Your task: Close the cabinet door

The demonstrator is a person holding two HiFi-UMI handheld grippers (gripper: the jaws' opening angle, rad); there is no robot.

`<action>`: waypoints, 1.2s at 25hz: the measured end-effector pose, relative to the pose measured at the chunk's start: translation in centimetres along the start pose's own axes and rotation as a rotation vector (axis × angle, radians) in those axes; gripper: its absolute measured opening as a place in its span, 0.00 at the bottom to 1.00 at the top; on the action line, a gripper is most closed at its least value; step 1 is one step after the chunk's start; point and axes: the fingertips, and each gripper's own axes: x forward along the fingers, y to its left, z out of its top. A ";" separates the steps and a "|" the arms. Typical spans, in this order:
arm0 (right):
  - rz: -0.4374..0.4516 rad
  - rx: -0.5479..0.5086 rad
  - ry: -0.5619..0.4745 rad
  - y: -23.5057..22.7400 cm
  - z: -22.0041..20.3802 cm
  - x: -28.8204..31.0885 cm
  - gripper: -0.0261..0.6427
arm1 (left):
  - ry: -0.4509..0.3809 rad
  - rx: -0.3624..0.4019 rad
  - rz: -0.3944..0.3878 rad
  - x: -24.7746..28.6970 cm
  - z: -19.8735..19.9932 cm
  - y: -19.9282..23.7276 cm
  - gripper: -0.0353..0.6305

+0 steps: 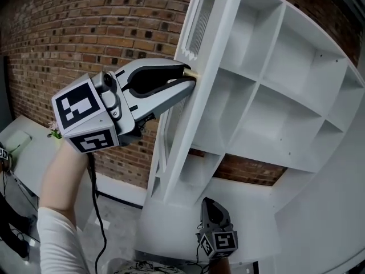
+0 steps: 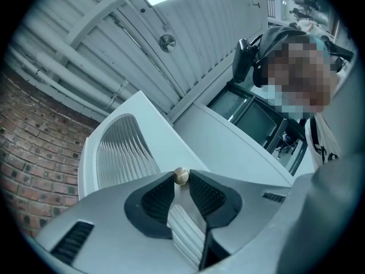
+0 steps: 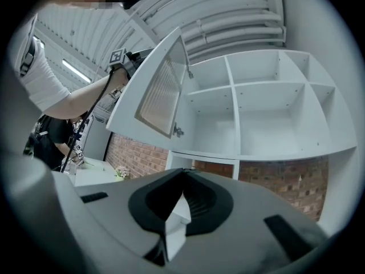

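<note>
Head view showed your left gripper reaching in from nine o'clock toward the free edge of the cabinet door, which ran as a tall white strip from twelve o'clock down to about six. Left gripper view settled the grip: the two jaw tips were pinched on the small round knob at the centre of that picture, with the dark pads on either side of it and nothing else between them. The door's ribbed glass panel lay just beyond the jaws at ten o'clock. Right gripper view showed the door swung well out from the cabinet, hinged on the cabinet's left upright at nine o'clock of the open compartments, so the shelves stood fully exposed from twelve round to three o'clock. Your right gripper had its jaws drawn together with their tips meeting and held nothing; in the head view it sat low at six o'clock, well apart from the door. Brick wall filled the head view from nine to eleven o'clock behind your left hand.
</note>
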 end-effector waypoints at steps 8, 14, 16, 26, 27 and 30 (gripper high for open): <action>0.039 0.015 0.005 -3.4 -0.4 0.0 0.05 | 0.045 0.047 0.039 3.5 -0.8 -1.1 0.20; 0.057 -0.009 -0.001 -6.2 -0.8 -0.1 0.05 | 0.076 0.079 0.105 7.5 -2.5 -2.0 0.19; 0.057 -0.007 0.007 -7.5 -1.0 -0.2 0.05 | 0.085 0.076 0.129 9.0 -3.2 -2.2 0.19; 0.066 -0.017 -0.007 -13.9 -0.6 -0.7 0.05 | 0.156 0.062 0.206 15.8 -7.5 -1.5 0.19; 0.065 -0.022 -0.005 -14.4 -0.7 -0.7 0.05 | 0.174 0.072 0.219 16.4 -8.0 -1.3 0.19; 0.067 -0.032 0.008 -15.9 -1.5 -0.6 0.05 | 0.219 0.135 0.261 17.8 -9.3 -0.9 0.19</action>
